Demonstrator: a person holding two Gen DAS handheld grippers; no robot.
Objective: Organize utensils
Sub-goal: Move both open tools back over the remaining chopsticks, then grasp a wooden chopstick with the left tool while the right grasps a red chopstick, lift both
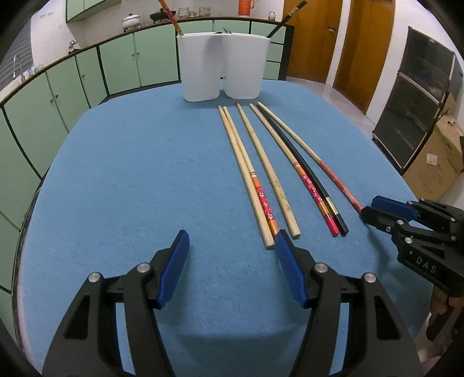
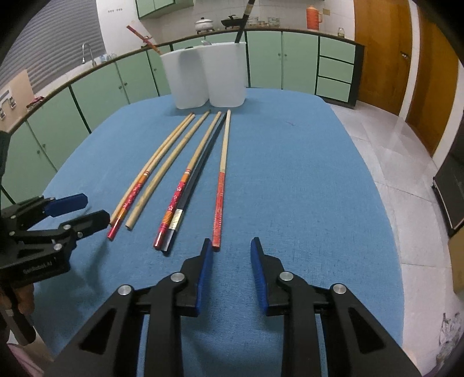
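Several chopsticks lie side by side on the blue tablecloth: plain bamboo ones, red-patterned ones and a black one. Behind them stand two white holder cups joined together, with a red-patterned chopstick and a black one inside. My left gripper is open and empty, its right fingertip at the near ends of the leftmost sticks. My right gripper is open, and the near end of the red-handled chopstick lies just outside its left fingertip. Each gripper shows in the other's view: right gripper, left gripper.
Green kitchen cabinets run behind and left of the table. Wooden doors, a dark glass cabinet and a cardboard box stand to the right. The cloth's right edge drops to a tiled floor.
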